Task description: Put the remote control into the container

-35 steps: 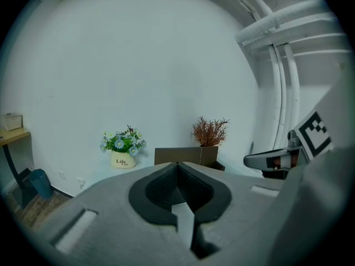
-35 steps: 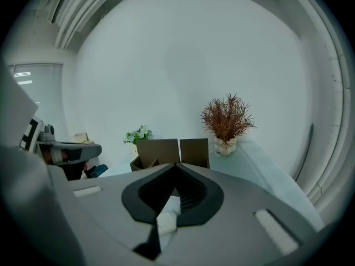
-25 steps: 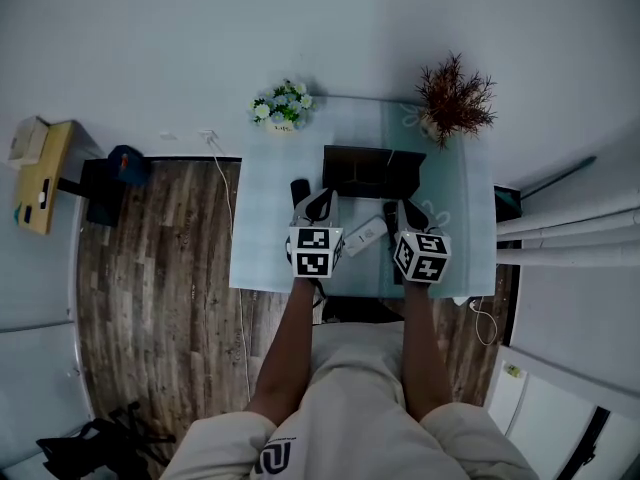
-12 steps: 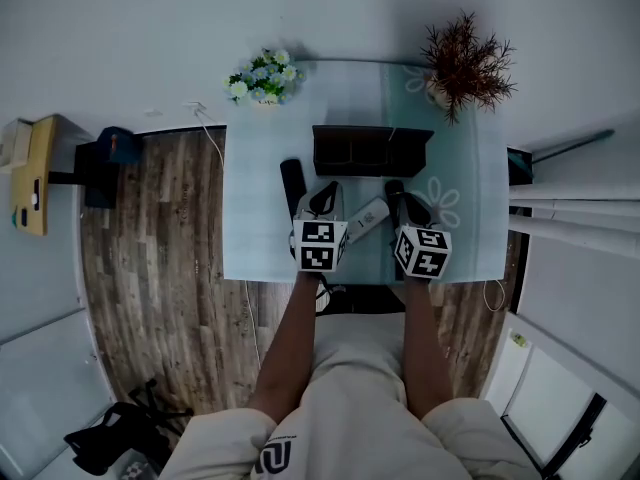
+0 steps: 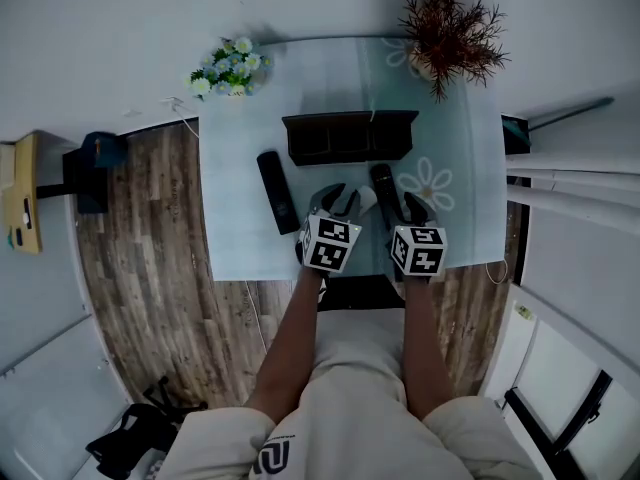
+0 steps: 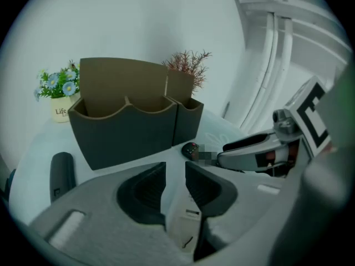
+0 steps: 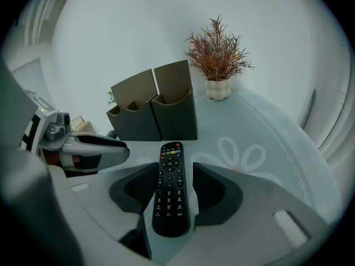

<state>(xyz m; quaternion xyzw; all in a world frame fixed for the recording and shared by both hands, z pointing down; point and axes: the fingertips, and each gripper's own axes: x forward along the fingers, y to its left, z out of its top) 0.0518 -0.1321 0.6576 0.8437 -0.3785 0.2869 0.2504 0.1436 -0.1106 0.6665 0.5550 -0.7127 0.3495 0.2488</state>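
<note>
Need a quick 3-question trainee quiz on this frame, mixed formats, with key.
1. True or false: the right gripper is clamped shut on the black remote.
2. What lies between the jaws of the left gripper? A) white remote B) spoon C) nothing
3. How many remotes are on the table?
Key: 1. False: its jaws have just been opening and stand clear of the remote between them. 2. A: these jaws have just been opening too. 3. Three: the third remote, black, lies alone beside the left gripper.

Head cam looks steeply down; both gripper cams face the container (image 5: 348,136) (low, close).
</note>
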